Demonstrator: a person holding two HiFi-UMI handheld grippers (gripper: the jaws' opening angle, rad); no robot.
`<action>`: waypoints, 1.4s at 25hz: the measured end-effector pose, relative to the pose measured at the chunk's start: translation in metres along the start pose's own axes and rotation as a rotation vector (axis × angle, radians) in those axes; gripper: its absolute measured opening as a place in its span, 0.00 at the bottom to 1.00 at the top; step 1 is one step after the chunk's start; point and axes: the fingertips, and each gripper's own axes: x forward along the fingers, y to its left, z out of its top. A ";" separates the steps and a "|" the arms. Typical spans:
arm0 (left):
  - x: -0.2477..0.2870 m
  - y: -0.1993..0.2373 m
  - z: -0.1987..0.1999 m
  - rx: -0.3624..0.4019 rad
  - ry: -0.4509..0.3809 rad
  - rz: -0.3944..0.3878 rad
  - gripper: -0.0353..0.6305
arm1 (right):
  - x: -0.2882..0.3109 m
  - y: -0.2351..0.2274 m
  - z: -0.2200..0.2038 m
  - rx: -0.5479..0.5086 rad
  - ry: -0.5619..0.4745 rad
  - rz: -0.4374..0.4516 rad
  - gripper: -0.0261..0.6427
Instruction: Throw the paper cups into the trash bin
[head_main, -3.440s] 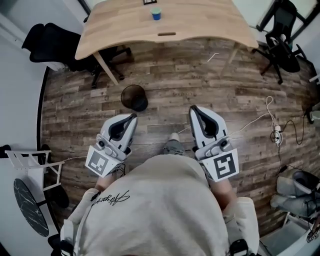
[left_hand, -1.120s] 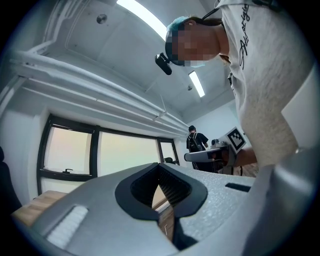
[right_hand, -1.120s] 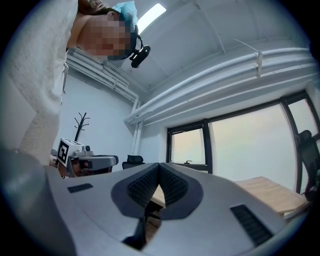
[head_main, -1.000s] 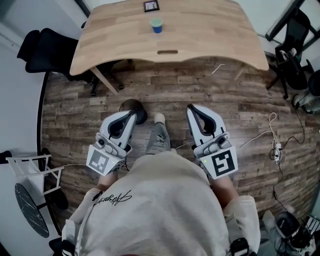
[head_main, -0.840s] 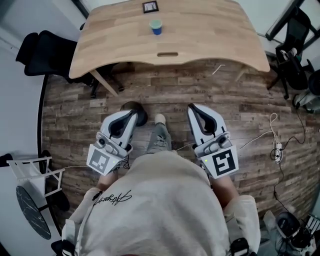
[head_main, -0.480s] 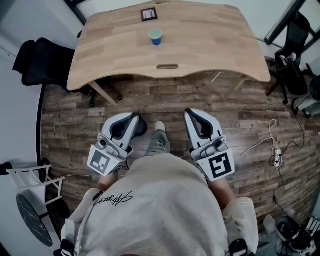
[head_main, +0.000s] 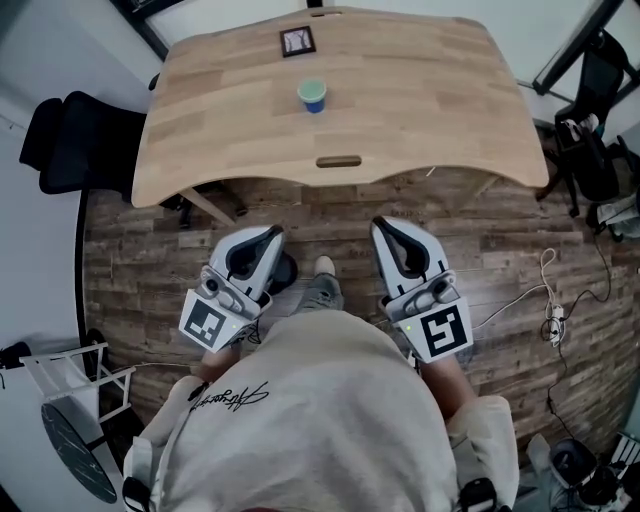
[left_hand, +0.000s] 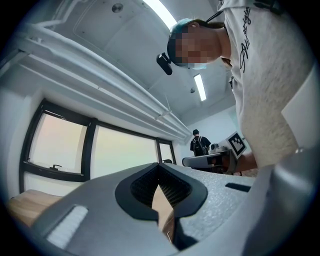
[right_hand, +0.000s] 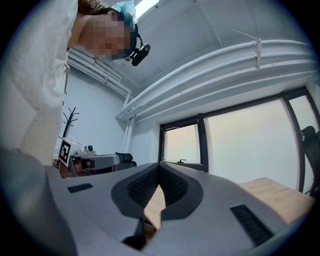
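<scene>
Approach is the step in hand: nothing has been picked up yet, and both tools are carried low in front of the person, short of the table (head_main: 430, 110).

Left gripper (head_main: 268, 235) has its jaws pressed together tip to tip, with nothing between the pads; through the small gap behind the tips only pale background shows. The trash bin (head_main: 286, 272) sits on the floor directly beneath this gripper, just right of its body, mostly hidden by it, so only a dark sliver of rim can be seen.

The paper cup (head_main: 312, 96), green at the rim and blue below, stands upright on the table, well ahead of both grippers and roughly between their lines, a little nearer the left one's. Only this one cup is visible.

Right gripper (head_main: 386, 226) is likewise closed, pads meeting, empty, and pointing at the table edge ahead of it.

Judging from this, the next move calls for carrying one gripper forward over the table edge, spreading its jaws wide enough to straddle the cup, and closing lightly, since a paper wall would likely crush under a hard pinch. The bin lies close behind for the drop.
</scene>
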 end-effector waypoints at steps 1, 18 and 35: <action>0.004 0.007 -0.001 0.001 0.003 -0.004 0.06 | 0.007 -0.005 0.000 -0.002 -0.001 -0.003 0.05; 0.059 0.126 -0.022 0.004 0.008 -0.048 0.06 | 0.123 -0.063 -0.006 0.009 -0.009 -0.043 0.05; 0.081 0.164 -0.043 -0.024 0.044 -0.007 0.06 | 0.171 -0.093 -0.013 0.005 -0.027 -0.006 0.05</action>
